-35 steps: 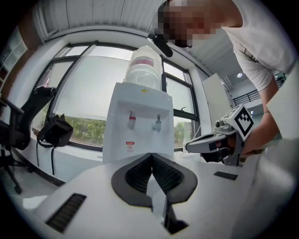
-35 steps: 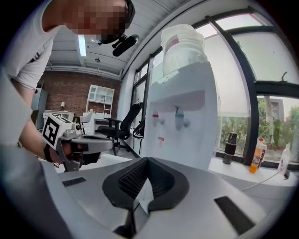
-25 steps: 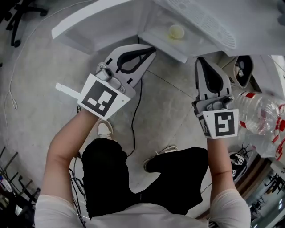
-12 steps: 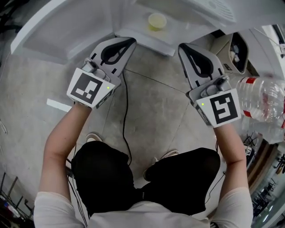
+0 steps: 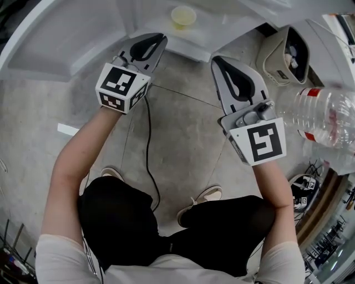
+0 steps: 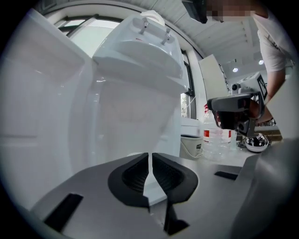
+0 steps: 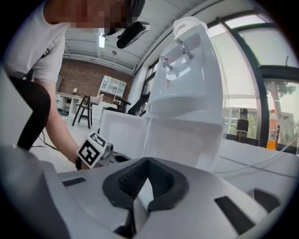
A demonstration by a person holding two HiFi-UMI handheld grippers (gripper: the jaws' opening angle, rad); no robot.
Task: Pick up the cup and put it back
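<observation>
A pale yellow cup (image 5: 183, 15) stands on the white drip tray (image 5: 216, 41) of a water dispenser at the top of the head view. My left gripper (image 5: 159, 39) is shut and empty, its tips just below and left of the cup, short of the tray's edge. My right gripper (image 5: 217, 60) is also shut with nothing in it, lower and to the right of the cup. The left gripper view shows the shut left gripper (image 6: 149, 157) facing the dispenser (image 6: 140, 70). In the right gripper view the right gripper (image 7: 147, 161) faces the dispenser (image 7: 187, 93) too. Neither gripper view shows the cup.
A clear plastic bottle (image 5: 327, 119) with a red label and a beige bin (image 5: 288, 52) stand at the right. A black cable (image 5: 147, 144) runs over the concrete floor between the person's arms. A white strip (image 5: 67, 130) lies on the floor at the left.
Both grippers have moved forward toward the dispenser tray, and the left one has turned so its marker cube faces up more. Both stay shut.
</observation>
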